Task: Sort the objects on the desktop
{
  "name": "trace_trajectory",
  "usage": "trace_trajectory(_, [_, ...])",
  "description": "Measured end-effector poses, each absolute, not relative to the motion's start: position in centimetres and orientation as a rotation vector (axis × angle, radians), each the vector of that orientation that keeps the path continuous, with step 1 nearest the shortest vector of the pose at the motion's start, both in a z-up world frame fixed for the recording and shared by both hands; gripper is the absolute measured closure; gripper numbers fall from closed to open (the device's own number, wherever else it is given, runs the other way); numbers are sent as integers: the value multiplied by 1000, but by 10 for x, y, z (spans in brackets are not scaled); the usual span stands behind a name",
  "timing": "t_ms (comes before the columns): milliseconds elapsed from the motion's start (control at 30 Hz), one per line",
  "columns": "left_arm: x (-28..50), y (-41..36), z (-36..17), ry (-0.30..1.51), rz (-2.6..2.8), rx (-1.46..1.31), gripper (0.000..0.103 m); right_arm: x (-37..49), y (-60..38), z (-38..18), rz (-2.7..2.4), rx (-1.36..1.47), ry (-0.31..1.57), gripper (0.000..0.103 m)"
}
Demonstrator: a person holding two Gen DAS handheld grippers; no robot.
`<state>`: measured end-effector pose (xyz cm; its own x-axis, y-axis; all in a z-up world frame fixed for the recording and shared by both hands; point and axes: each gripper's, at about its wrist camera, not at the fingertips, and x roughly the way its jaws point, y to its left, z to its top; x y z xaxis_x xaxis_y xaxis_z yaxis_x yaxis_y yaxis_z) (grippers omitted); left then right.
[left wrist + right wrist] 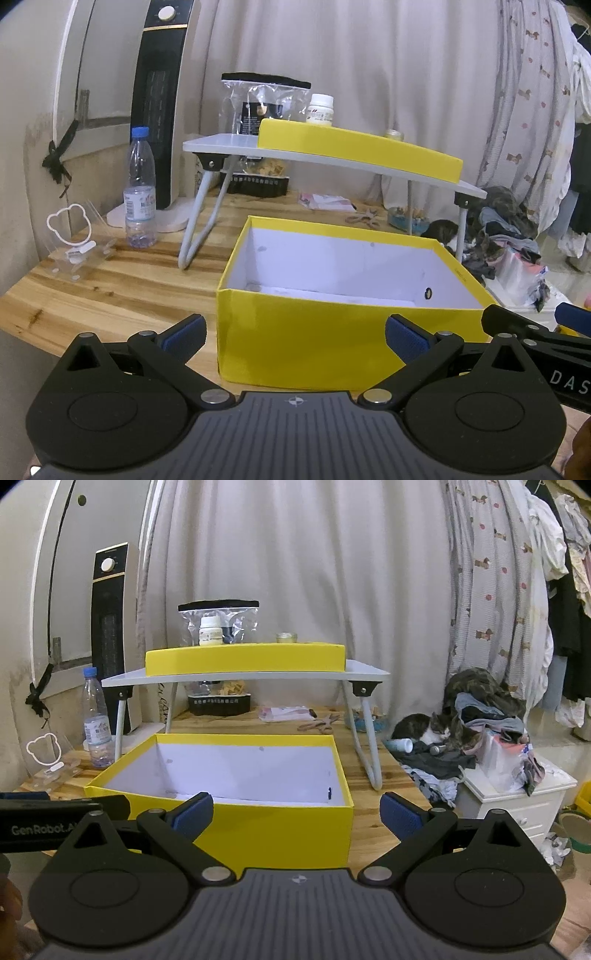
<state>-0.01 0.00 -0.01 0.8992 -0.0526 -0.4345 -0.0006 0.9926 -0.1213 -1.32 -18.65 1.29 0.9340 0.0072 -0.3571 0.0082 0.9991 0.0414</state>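
An open yellow box (295, 343) with a white inside stands on the wooden desk just ahead of both grippers; it also shows in the right wrist view (273, 827). Its yellow lid (354, 147) lies on a small grey folding table (221, 142), with a white pill bottle (320, 108), a clear zip bag (258, 103) and a small glass jar (286, 637) behind it. A water bottle (139, 188) stands at the left. My left gripper (295, 338) is open and empty before the box. My right gripper (295, 814) is open and empty too.
A tall heater (159, 110) stands at the back left. A clear bear-shaped stand (72, 236) sits at the desk's left edge. Scissors (319, 723) and a black basket (219, 703) lie under the folding table. A cat (424, 731) and a clothes pile (484, 716) are to the right.
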Motion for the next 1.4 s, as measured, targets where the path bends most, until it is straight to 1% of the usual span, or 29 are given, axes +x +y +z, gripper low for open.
trace_trajectory(1400, [0,-6,-6,488,9,-79,0,-10,-190,7,27,88,394,0])
